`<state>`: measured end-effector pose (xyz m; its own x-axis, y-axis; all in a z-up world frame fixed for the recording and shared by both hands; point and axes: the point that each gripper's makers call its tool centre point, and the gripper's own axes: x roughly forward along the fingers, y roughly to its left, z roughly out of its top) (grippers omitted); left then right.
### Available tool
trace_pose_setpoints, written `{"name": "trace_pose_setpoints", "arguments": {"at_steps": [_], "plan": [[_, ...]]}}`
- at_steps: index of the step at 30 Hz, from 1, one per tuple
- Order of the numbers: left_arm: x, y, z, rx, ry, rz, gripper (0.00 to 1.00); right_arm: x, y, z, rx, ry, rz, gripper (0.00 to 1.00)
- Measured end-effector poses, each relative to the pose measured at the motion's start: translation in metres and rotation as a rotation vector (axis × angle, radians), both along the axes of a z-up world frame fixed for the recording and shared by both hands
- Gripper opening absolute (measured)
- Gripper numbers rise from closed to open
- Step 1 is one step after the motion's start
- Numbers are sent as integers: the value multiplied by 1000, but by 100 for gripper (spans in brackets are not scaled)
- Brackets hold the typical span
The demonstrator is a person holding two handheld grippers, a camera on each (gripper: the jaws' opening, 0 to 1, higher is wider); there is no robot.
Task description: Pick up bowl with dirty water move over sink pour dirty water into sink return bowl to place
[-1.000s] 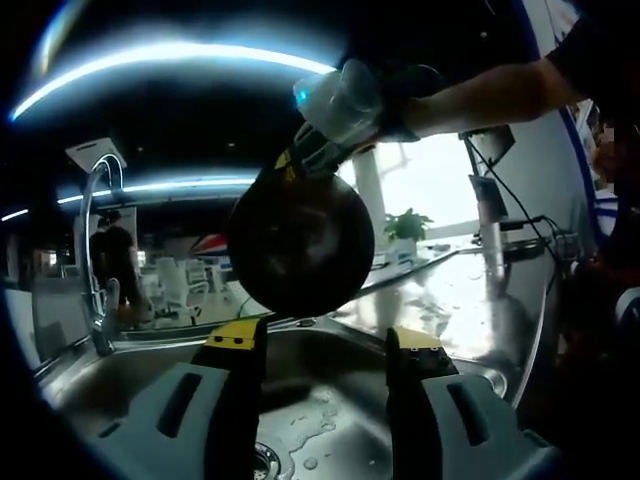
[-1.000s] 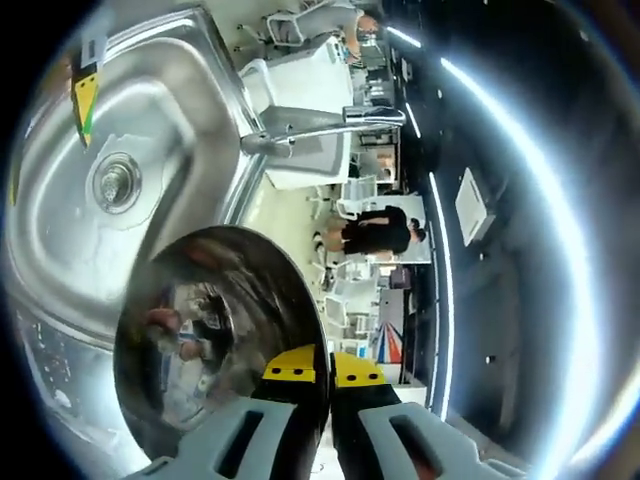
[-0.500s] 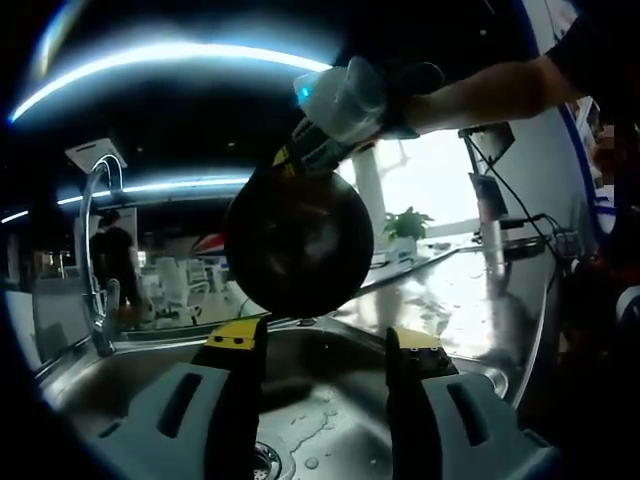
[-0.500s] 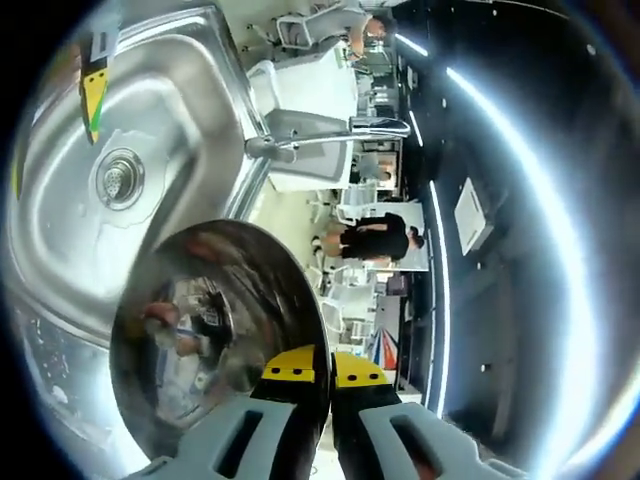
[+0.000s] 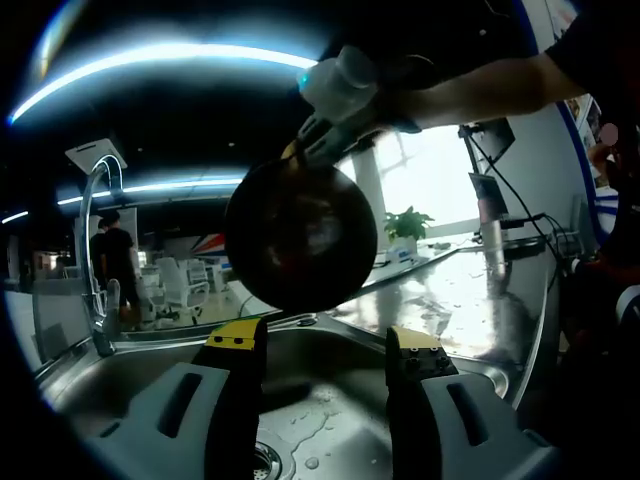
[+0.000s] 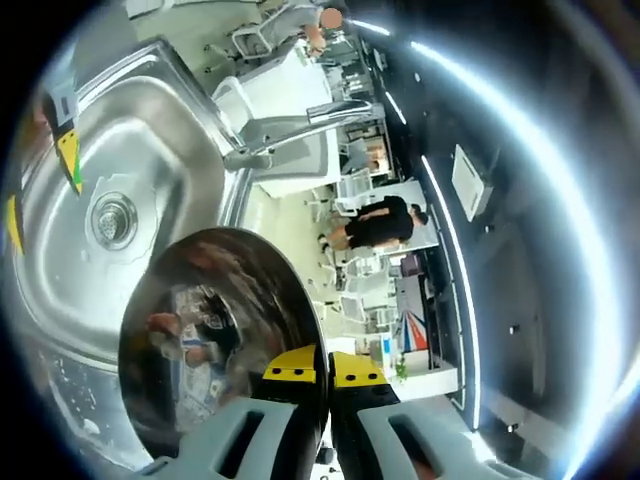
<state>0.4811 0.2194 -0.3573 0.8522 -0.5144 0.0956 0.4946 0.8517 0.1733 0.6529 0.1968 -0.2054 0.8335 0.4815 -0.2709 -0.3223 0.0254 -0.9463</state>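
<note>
The right gripper (image 6: 326, 372) clamps the rim of the tipped bowl (image 6: 215, 345) above the sink (image 6: 140, 150). The left gripper (image 5: 325, 345) hangs released over the basin's near edge.

I take the sink (image 5: 330, 400) as my landmark. In the left gripper view, my left gripper (image 5: 325, 345) hangs just above its basin, and the drain (image 5: 262, 460) sits in the basin floor below the jaws. The bowl (image 5: 300, 235) hangs over the sink, beyond my left gripper, with my right gripper (image 5: 335, 95) above it at its rim. The faucet (image 5: 97, 250) stands at the sink's far left edge. The desk (image 5: 470, 300) runs off to the sink's right, and a plant (image 5: 408, 225) stands on it beyond the sink.
</note>
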Motion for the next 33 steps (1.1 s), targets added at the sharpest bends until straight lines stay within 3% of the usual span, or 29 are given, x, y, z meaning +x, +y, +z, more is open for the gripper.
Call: {"name": "trace_pose_setpoints", "arguments": {"at_steps": [15, 18, 21, 33], "plan": [[0, 1, 0, -5, 1, 4, 46, 10, -20, 1, 141, 146, -82, 0], [0, 1, 1, -10, 1, 3, 46, 9, -30, -3, 200, 219, -128, 0], [0, 1, 1, -12, 2, 3, 46, 14, -39, -3, 229, 247, -153, 0], [1, 1, -1, -3, 8, 6, 46, 16, -68, -10, 265, 301, -217, 0]]}}
